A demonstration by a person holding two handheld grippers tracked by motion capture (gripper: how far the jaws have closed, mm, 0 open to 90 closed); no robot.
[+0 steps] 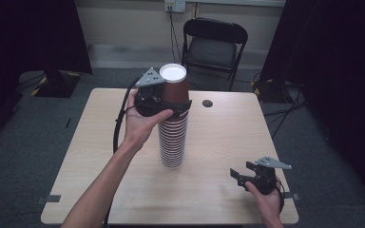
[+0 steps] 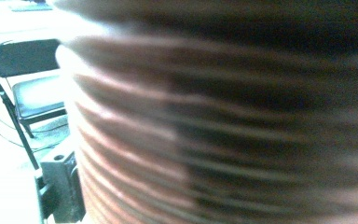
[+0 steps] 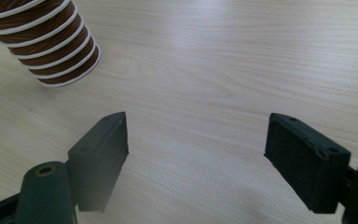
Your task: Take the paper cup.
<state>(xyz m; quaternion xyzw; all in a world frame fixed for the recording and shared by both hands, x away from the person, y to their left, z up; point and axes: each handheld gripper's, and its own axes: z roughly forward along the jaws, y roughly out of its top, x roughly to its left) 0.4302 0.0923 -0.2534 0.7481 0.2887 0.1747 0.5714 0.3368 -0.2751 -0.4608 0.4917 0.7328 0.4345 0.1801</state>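
Right gripper (image 1: 241,175) rests low at the tabletop's (image 1: 218,190) near right, fingers (image 3: 98,158) spread wide, empty. Left gripper (image 1: 173,108) clamps the top cup (image 1: 174,85) of the upright stack (image 1: 173,142) at centre.

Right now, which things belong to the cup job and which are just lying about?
In play:
cup stack
top cup
left gripper, closed round the top cup
right gripper, open

Bystanders:
folding chair
table hole
wall socket
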